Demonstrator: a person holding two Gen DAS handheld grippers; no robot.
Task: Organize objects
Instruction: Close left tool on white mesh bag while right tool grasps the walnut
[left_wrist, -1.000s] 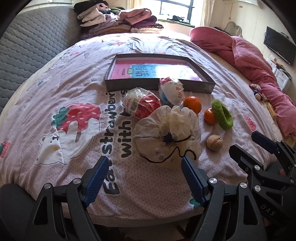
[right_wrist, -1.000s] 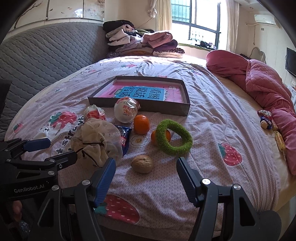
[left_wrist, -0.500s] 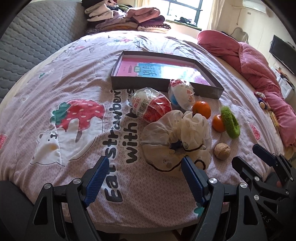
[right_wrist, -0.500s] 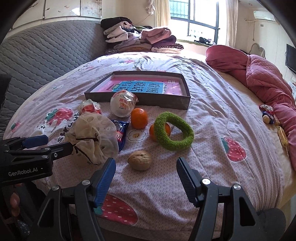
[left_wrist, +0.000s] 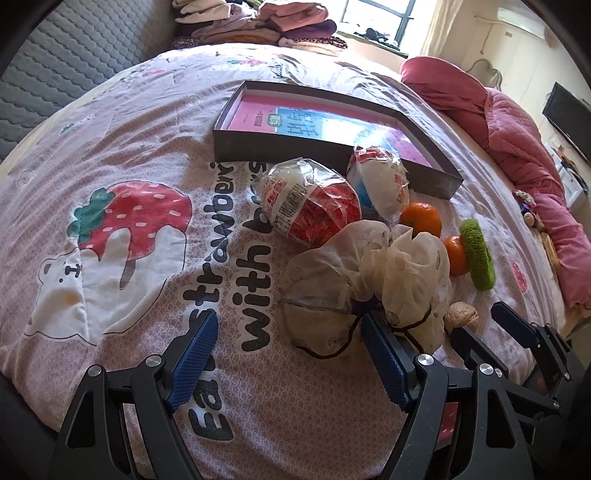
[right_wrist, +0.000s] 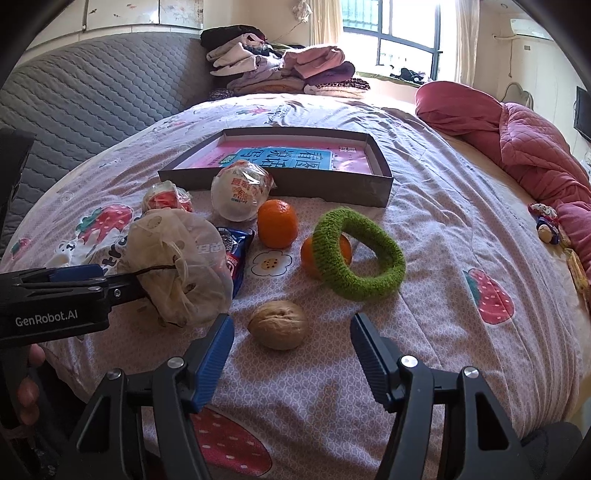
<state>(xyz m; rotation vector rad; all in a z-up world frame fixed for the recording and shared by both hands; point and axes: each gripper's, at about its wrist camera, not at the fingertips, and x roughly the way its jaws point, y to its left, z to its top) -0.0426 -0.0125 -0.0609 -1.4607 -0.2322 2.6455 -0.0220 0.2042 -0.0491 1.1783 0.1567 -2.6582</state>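
On the bed lie a cream drawstring pouch (left_wrist: 369, 280), a red snack pack (left_wrist: 314, 201), a white snack pack (left_wrist: 384, 181), two oranges (left_wrist: 421, 218) (left_wrist: 456, 254), a green knitted ring (left_wrist: 476, 258) and a walnut (left_wrist: 461, 315). A shallow grey box (left_wrist: 280, 149) with a pink book in it lies behind them. My left gripper (left_wrist: 288, 354) is open, its right finger at the pouch's near edge. My right gripper (right_wrist: 291, 352) is open just in front of the walnut (right_wrist: 277, 325). The pouch (right_wrist: 177, 266) and ring (right_wrist: 358, 254) show in the right view.
A blue snack wrapper (right_wrist: 234, 247) lies beside the pouch. A pink quilt (right_wrist: 517, 147) lies along the bed's right side. Folded clothes (right_wrist: 280, 70) are stacked at the far end. A grey padded headboard (right_wrist: 92, 99) runs along the left. Small toys (right_wrist: 546, 221) lie near the quilt.
Both grippers have moved forward over the bed. The left one has come up to the pouch and the right one closer to the walnut. Both stay open.
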